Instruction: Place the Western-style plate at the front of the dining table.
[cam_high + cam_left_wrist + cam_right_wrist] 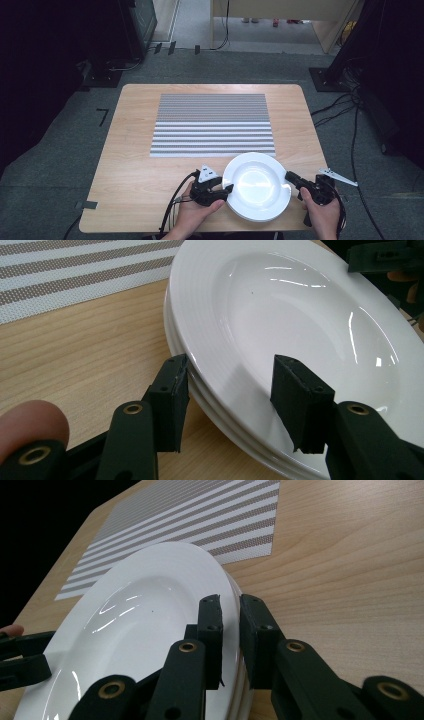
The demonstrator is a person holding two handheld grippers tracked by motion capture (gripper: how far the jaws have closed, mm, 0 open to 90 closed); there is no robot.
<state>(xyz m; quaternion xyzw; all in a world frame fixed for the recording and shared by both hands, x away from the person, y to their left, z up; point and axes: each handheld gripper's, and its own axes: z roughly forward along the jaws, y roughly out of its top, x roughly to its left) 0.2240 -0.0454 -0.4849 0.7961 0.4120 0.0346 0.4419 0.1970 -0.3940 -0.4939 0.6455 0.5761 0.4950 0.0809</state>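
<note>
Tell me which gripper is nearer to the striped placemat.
Left. The left gripper sits at the plate stack's left rim, closer below the striped placemat; the right gripper sits past the placemat's right corner.

White plates [257,186], grey-striped mat [212,125], black jaws.

Three stacked white plates [300,315] – one striped placemat [212,125] – two grippers, one table [135,170].
</note>
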